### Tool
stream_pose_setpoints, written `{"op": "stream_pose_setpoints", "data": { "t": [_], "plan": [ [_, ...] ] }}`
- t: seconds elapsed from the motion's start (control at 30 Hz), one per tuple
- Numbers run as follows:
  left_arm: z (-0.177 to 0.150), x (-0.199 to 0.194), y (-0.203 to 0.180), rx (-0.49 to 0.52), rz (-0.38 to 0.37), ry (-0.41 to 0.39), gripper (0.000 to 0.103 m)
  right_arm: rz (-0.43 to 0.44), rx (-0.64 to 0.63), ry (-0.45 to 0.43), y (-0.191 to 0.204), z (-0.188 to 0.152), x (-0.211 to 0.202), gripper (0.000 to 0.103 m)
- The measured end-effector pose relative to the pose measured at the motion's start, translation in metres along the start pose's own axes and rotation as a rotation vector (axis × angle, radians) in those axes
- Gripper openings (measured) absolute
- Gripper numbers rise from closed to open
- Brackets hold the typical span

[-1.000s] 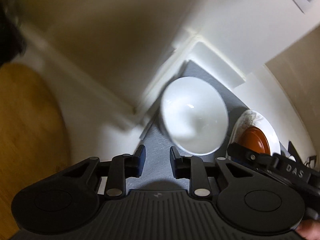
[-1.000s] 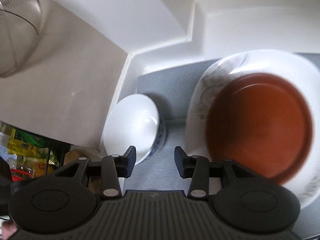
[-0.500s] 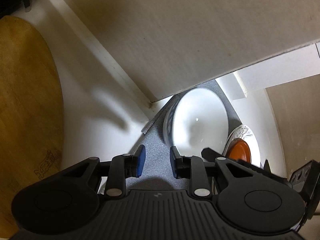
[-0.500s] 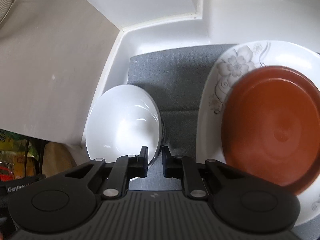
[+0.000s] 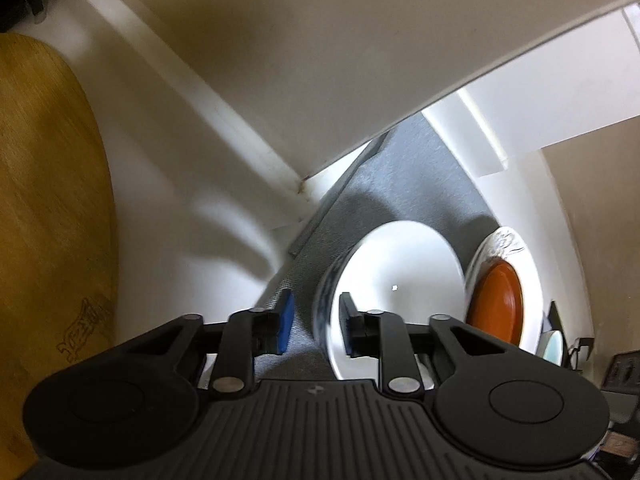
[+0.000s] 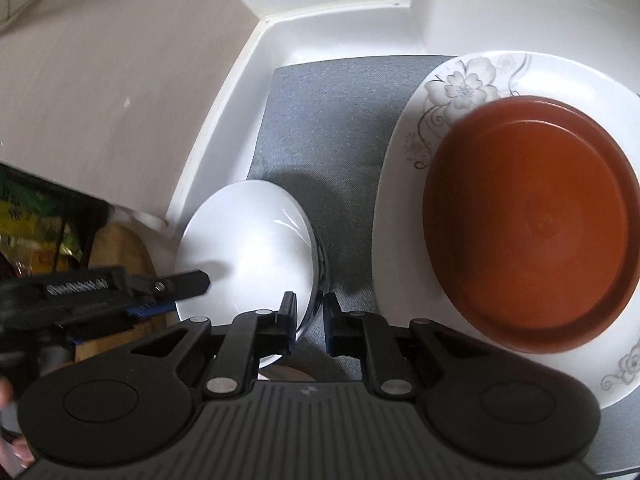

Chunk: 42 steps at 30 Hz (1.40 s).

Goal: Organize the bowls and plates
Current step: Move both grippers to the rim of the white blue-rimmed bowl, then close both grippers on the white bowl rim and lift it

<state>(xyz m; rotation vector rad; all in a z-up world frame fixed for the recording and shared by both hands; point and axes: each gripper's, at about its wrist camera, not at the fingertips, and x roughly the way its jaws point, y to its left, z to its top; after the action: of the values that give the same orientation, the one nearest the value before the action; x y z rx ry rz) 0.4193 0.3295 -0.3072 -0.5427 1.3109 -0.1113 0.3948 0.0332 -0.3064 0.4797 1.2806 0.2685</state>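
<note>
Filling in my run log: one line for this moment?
left gripper: open, straddling white bowl rim | right gripper: gripping same rim | brown dish: on floral plate

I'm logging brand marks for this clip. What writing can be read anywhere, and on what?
"GenRobot.ai", blurred, likely reading: on the left hand-held gripper, seen from the right wrist.
Burned stamp on the wooden board: unreadable.
Print on the yellow-green packets: too blurred.
Small logos on both gripper bodies: no letters.

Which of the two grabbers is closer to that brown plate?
Right. The right gripper grips the white bowl at the rim next to the brown plate; the left gripper straddles the bowl's far rim.
</note>
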Motion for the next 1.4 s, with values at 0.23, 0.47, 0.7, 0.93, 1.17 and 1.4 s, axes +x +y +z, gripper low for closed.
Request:
{"op": "stream_pose_setpoints", "data": {
  "t": [0.23,0.47,0.7,0.93,1.17,1.4],
  "plan": [
    [0.000,0.013,-0.005,0.014,-0.028,0.008,0.010,-0.017,0.000,-0.024,0.000,0.004,0.004,0.015],
    [-0.009,0.016,-0.004,0.043,-0.012,0.024,0.009,-0.044,-0.078,-0.001,0.011,-0.004,0.006,0.014],
    [-0.007,0.020,0.000,0.028,-0.014,0.045,0.013,-0.034,-0.026,-0.062,0.004,-0.002,0.002,0.015],
    [-0.018,0.015,-0.014,0.103,0.048,0.005,0.010,-0.009,-0.042,-0.101,0.005,-0.005,0.000,0.009],
    [-0.021,-0.004,-0.024,0.076,0.042,-0.009,0.010,0.036,0.008,-0.125,0.004,-0.004,-0.019,0.010],
    [-0.038,-0.025,-0.065,0.130,0.054,-0.045,0.010,0.081,0.030,-0.184,-0.008,-0.012,-0.064,0.011]
  ]
}}
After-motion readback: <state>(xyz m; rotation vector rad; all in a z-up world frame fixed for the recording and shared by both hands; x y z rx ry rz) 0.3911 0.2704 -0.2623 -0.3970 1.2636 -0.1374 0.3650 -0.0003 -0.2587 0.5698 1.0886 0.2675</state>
